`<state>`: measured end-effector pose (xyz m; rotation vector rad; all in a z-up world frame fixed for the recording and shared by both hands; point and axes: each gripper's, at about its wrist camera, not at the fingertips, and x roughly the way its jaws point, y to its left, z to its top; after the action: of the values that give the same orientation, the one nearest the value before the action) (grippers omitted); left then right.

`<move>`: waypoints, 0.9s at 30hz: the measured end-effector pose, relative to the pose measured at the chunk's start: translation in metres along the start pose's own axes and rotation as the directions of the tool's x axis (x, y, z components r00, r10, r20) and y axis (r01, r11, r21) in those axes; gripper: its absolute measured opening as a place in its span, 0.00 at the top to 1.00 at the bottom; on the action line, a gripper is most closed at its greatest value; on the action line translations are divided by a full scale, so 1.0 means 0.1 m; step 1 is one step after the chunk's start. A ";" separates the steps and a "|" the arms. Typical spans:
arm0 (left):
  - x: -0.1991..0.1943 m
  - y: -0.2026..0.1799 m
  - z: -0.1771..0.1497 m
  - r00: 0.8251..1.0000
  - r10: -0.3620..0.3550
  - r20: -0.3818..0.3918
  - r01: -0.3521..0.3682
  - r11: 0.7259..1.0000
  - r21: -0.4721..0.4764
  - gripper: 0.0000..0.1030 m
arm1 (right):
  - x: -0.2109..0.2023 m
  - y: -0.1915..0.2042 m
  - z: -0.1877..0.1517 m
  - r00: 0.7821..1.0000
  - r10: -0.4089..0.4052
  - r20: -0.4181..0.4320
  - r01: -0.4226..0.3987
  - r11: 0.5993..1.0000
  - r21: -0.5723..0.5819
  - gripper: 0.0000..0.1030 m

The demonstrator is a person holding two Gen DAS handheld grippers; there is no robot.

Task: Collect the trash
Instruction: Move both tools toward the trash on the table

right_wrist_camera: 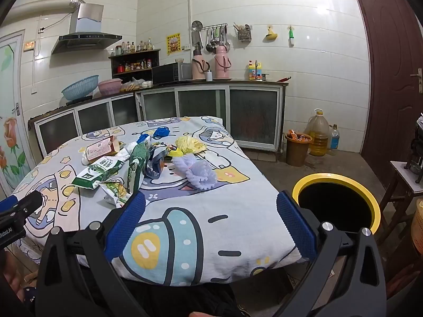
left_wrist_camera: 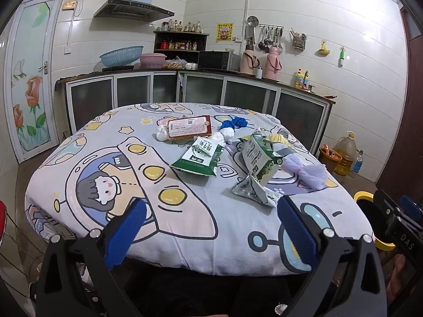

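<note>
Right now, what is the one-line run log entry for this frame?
phase: pre-grasp | left gripper: open, empty | right gripper: open, empty | wrappers: on table | bin: right of table

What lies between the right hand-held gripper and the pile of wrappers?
Only bare cartoon tablecloth separates the right hand-held gripper from the wrappers, in the right wrist view.

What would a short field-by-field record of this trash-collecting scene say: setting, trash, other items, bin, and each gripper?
setting: kitchen, table under a cartoon-print cloth
trash: green wrappers, crumpled foil wrapper, red-edged packet
other items: lilac cloth, yellow cloth, blue cloth
bin: yellow-rimmed, black inside, on the floor to the table's right
left gripper: open, holding nothing, near table edge
right gripper: open, holding nothing, between table and bin
</note>
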<state>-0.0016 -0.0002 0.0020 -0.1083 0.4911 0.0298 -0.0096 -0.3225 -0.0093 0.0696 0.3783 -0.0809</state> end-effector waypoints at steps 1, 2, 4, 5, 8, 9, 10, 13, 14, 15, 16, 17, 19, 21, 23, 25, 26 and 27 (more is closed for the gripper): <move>-0.02 0.00 0.01 1.000 0.000 0.000 0.000 1.000 0.000 0.07 | 0.00 0.00 0.00 1.000 0.000 0.001 0.000 1.000 0.001 0.07; -0.02 0.00 0.01 1.000 0.000 -0.001 0.000 1.000 -0.001 0.07 | 0.00 0.00 0.00 1.000 0.000 0.001 0.000 1.000 0.001 0.07; -0.02 0.00 0.01 1.000 0.000 0.000 0.000 1.000 -0.001 0.07 | 0.00 -0.01 0.00 1.000 -0.001 0.001 0.001 1.000 0.001 0.07; -0.03 0.00 0.01 1.000 0.000 0.000 0.000 1.000 -0.001 0.07 | 0.00 -0.01 0.00 1.000 -0.001 0.001 0.001 1.000 0.001 0.07; -0.02 0.00 0.01 1.000 0.000 0.000 0.000 1.000 -0.001 0.07 | 0.00 0.00 0.00 1.000 -0.001 0.000 0.001 1.000 -0.001 0.07; -0.03 0.00 0.01 1.000 0.000 0.000 0.000 1.000 -0.001 0.07 | 0.00 0.00 0.00 1.000 -0.002 -0.001 0.002 1.000 -0.001 0.07; -0.03 0.00 0.01 1.000 -0.001 0.001 0.001 1.000 -0.001 0.07 | 0.00 0.00 0.00 1.000 -0.002 0.000 0.002 1.000 -0.001 0.07; -0.01 -0.01 0.01 1.000 -0.001 0.000 0.001 1.000 -0.001 0.07 | 0.00 0.00 0.00 1.000 -0.001 0.002 0.001 1.000 -0.001 0.07; -0.01 -0.01 0.01 1.000 -0.001 0.000 0.001 1.000 -0.001 0.07 | 0.00 0.00 0.00 1.000 0.000 -0.001 0.000 1.000 0.000 0.07; -0.02 -0.01 0.02 1.000 -0.001 0.000 0.001 1.000 -0.002 0.07 | 0.00 0.00 0.00 1.000 -0.001 -0.001 0.001 1.000 0.000 0.07; -0.02 -0.01 0.01 1.000 0.000 0.001 0.000 1.000 -0.001 0.07 | 0.00 -0.01 0.00 1.000 -0.001 -0.001 0.001 1.000 0.000 0.07; -0.01 -0.01 0.01 1.000 0.000 0.000 0.000 1.000 -0.001 0.07 | 0.00 -0.01 0.00 1.000 -0.001 -0.001 0.001 1.000 0.000 0.07; -0.02 -0.01 0.01 1.000 -0.001 0.001 0.001 1.000 0.000 0.07 | 0.00 -0.01 0.00 1.000 -0.002 -0.001 0.002 1.000 0.000 0.07; -0.02 -0.01 0.01 1.000 0.000 0.000 0.000 1.000 0.000 0.07 | 0.01 -0.01 0.00 1.000 -0.001 -0.002 0.001 1.000 0.001 0.07; -0.01 -0.01 0.01 1.000 -0.001 0.000 0.001 1.000 -0.001 0.07 | 0.00 -0.01 0.00 1.000 0.000 -0.002 0.000 1.000 0.001 0.07; -0.02 -0.01 0.01 1.000 -0.001 -0.001 0.001 1.000 -0.002 0.07 | 0.00 -0.01 0.00 1.000 -0.002 -0.001 0.002 1.000 0.001 0.07; -0.01 -0.01 0.01 1.000 0.000 -0.001 0.000 1.000 -0.002 0.07 | 0.01 -0.01 0.00 1.000 -0.002 -0.002 0.002 1.000 0.001 0.07; -0.02 -0.01 0.01 1.000 -0.002 0.000 0.002 1.000 -0.001 0.07 | 0.00 -0.01 0.00 1.000 -0.001 -0.002 0.001 1.000 0.001 0.07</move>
<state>-0.0023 -0.0008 0.0041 -0.1099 0.4912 0.0285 -0.0091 -0.3233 -0.0091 0.0706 0.3802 -0.0825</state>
